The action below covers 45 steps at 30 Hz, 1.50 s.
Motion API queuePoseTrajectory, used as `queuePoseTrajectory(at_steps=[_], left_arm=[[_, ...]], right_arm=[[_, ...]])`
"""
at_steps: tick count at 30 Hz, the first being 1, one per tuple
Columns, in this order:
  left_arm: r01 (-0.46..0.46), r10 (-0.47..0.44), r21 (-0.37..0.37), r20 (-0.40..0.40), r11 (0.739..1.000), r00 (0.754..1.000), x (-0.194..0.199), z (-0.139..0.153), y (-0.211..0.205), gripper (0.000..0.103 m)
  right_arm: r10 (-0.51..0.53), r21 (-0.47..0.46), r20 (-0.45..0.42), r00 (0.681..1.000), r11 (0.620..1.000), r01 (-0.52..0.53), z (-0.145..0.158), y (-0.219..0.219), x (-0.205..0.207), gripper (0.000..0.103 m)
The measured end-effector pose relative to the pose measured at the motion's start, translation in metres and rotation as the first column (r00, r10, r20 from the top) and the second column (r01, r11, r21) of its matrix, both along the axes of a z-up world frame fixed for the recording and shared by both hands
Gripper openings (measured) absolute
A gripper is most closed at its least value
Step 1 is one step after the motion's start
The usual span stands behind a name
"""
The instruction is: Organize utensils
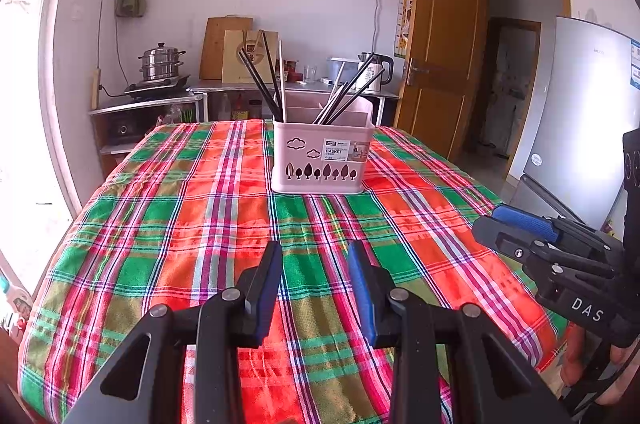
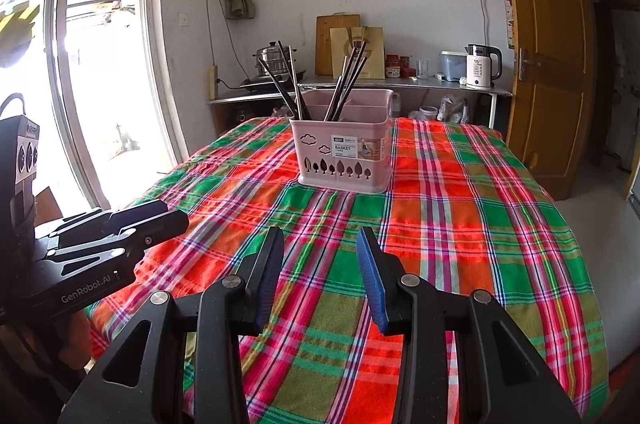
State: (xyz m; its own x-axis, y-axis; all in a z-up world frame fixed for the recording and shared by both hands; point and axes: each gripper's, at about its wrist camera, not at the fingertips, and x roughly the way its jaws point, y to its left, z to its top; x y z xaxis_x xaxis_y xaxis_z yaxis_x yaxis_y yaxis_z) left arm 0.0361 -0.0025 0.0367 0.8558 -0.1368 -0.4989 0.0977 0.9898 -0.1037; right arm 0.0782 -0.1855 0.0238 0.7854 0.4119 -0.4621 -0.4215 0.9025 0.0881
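Observation:
A pink utensil basket (image 1: 320, 160) stands on the plaid tablecloth (image 1: 224, 224), far from me. Dark chopsticks (image 1: 260, 84) lean in its left compartment beside a white one, and more dark chopsticks (image 1: 344, 96) lean in a middle compartment. My left gripper (image 1: 316, 256) is open and empty above the near part of the table. My right gripper (image 2: 320, 244) is open and empty too. The basket (image 2: 344, 160) and its chopsticks (image 2: 348, 80) also show in the right wrist view. Each gripper shows in the other's view, the right gripper (image 1: 500, 224) at the table's right edge, the left gripper (image 2: 168, 216) at the left.
A counter (image 2: 400, 84) behind the table holds a steamer pot (image 1: 162, 64), a kettle (image 2: 480, 66), jars and cutting boards. A wooden door (image 1: 440, 56) and a fridge (image 1: 580, 112) stand to the right. A window (image 2: 80, 64) is on the left.

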Motion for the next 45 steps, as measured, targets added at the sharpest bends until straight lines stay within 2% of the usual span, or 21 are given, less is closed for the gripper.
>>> queuePoseTrajectory(at_steps=[34,45], left_arm=[[0.013,-0.013,-0.005,0.006,1.0,1.0,-0.0049,0.0022,-0.0025,0.034],[0.005,-0.005,0.016,0.008,1.0,1.0,-0.0056,0.0023,-0.0051,0.034]], right_arm=[[0.004,0.002,0.0,1.0,1.0,-0.004,0.0017,0.0,-0.0014,0.039],[0.005,0.0,-0.001,1.0,1.0,-0.005,0.0006,0.0002,-0.0011,0.039]])
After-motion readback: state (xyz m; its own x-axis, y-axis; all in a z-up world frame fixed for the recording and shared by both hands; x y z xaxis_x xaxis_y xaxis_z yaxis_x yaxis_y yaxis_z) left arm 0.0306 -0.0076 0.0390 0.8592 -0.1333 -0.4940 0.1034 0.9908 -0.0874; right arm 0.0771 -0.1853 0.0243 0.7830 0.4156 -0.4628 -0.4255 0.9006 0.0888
